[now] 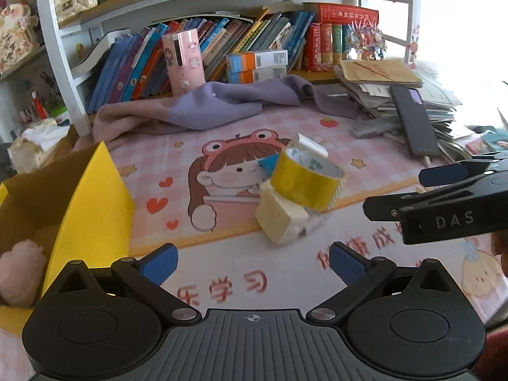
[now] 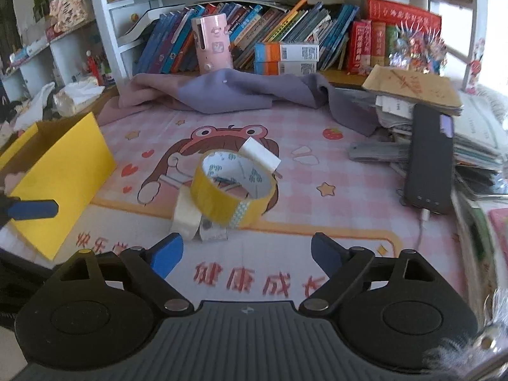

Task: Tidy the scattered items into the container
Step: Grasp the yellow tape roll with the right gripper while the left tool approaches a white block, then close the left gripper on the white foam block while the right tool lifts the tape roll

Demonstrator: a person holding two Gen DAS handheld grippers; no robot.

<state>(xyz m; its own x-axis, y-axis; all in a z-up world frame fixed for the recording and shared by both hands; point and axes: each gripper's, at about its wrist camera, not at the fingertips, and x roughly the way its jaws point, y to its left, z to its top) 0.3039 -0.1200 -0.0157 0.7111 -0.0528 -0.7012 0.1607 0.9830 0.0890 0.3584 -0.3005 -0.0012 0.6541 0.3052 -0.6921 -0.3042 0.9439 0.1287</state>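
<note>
A yellow tape roll (image 1: 304, 177) (image 2: 233, 192) leans on a cream block (image 1: 277, 216) (image 2: 187, 216) in the middle of the pink cartoon mat, with a small white box (image 1: 312, 146) (image 2: 260, 154) just behind it. The yellow cardboard container (image 1: 92, 197) (image 2: 63, 177) stands open at the left, and a pink fluffy item (image 1: 20, 273) lies inside it. My left gripper (image 1: 252, 262) is open and empty, short of the pile. My right gripper (image 2: 247, 252) is open too, just in front of the tape, and it shows at the right in the left wrist view (image 1: 395, 193).
A purple cloth (image 1: 222, 104) lies crumpled at the back of the mat before a bookshelf and a pink cylinder (image 1: 184, 60). A black power bank (image 2: 428, 165) with a cable rests against a stack of papers (image 2: 444, 108) on the right. Tissue packs (image 1: 35, 146) sit behind the container.
</note>
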